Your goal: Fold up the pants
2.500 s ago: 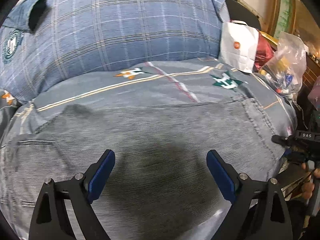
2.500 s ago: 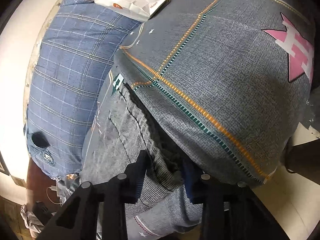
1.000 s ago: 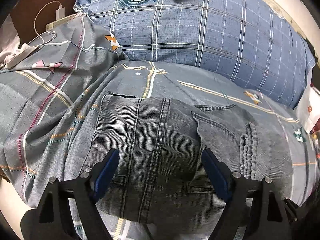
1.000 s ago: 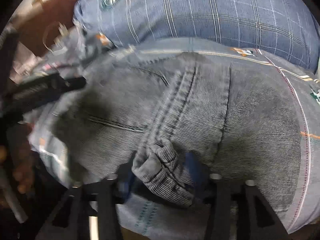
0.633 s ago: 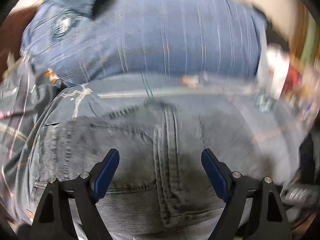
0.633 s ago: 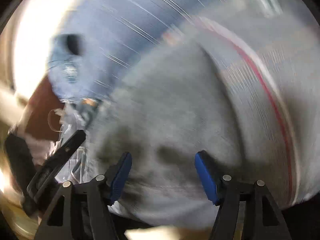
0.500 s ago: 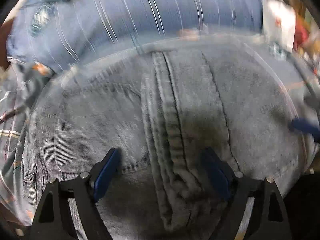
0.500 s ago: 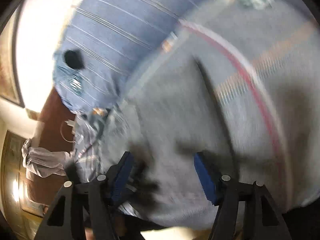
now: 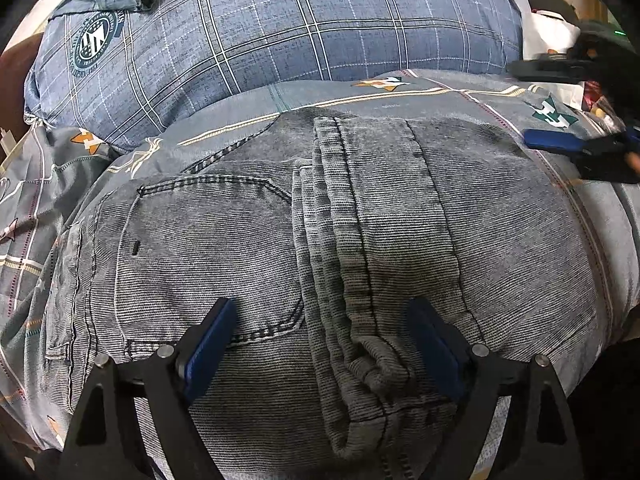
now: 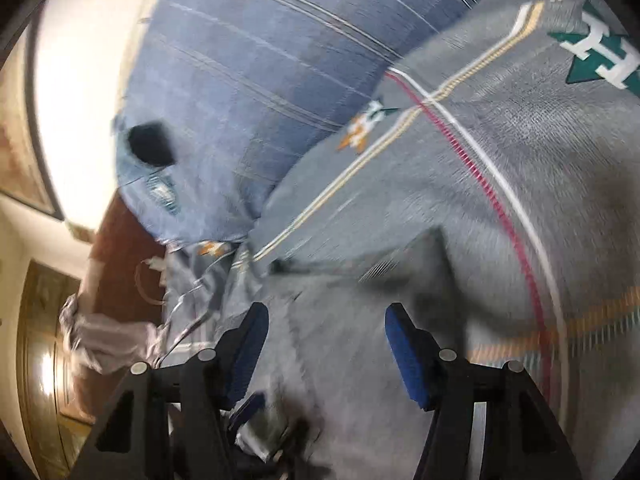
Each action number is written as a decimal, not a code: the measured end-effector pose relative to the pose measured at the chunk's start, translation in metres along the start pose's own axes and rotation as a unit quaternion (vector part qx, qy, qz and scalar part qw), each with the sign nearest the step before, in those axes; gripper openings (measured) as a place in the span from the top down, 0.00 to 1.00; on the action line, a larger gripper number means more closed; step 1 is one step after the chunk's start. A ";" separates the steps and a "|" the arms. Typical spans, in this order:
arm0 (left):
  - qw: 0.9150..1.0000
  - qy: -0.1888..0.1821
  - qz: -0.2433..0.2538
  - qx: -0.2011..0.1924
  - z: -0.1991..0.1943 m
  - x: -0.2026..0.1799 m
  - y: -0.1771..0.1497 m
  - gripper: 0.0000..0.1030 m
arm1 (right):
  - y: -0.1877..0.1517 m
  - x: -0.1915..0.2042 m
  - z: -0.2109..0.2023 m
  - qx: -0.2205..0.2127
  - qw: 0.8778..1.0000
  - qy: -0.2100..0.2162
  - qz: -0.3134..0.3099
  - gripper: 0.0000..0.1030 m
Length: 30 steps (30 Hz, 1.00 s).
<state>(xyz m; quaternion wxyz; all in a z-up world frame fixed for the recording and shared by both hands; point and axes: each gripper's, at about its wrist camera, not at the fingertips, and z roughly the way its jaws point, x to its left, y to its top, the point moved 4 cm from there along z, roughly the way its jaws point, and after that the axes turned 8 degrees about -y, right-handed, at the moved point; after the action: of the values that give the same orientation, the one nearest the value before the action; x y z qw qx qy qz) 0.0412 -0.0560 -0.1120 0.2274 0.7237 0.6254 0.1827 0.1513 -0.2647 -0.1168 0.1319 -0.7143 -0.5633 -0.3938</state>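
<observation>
Grey corduroy-like pants lie folded on the bed, a back pocket showing at left and a thick seam ridge down the middle. My left gripper hovers open just above their near edge, its blue pads either side of the ridge and not pressing on it. In the left wrist view my right gripper is at the pants' far right corner. Its own view is blurred: the right gripper has its jaws closing, apart and empty, over the pants and the sheet.
A grey patterned bed sheet lies under the pants. A large blue plaid pillow fills the back. A white bag sits at far right. A brown headboard with a cable and a crumpled pale cloth are to the left.
My right gripper has let go of the bunched pants fabric and swung off to the right. The left gripper has moved from the waistband side to over the folded pants' middle.
</observation>
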 end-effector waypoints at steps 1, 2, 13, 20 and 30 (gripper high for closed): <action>1.000 -0.001 -0.002 0.000 -0.001 0.000 0.001 0.14 | -0.009 -0.001 -0.004 0.000 1.000 0.005 0.003 0.36; 1.000 -0.002 -0.003 0.001 -0.001 0.000 0.002 0.14 | -0.019 -0.001 -0.004 0.004 1.000 0.009 0.006 0.35; 0.992 -0.040 -0.077 -0.087 -0.083 0.053 -0.003 0.14 | -0.069 0.026 -0.022 -0.013 0.996 -0.041 -0.073 0.31; 0.963 -0.052 -0.245 -0.097 -0.100 0.142 -0.059 0.14 | -0.105 -0.001 0.012 0.001 0.996 -0.086 -0.037 0.28; 0.856 -0.176 -0.480 -0.083 -0.063 0.224 -0.102 0.15 | -0.109 0.098 0.008 0.018 0.987 -0.062 -0.149 0.28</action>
<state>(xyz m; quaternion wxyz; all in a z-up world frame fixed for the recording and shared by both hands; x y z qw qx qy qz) -0.0437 0.1836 -0.1208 0.4523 0.3326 0.8270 -0.0285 0.0611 -0.1550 -0.0796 0.0493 -0.6429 -0.6774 -0.3541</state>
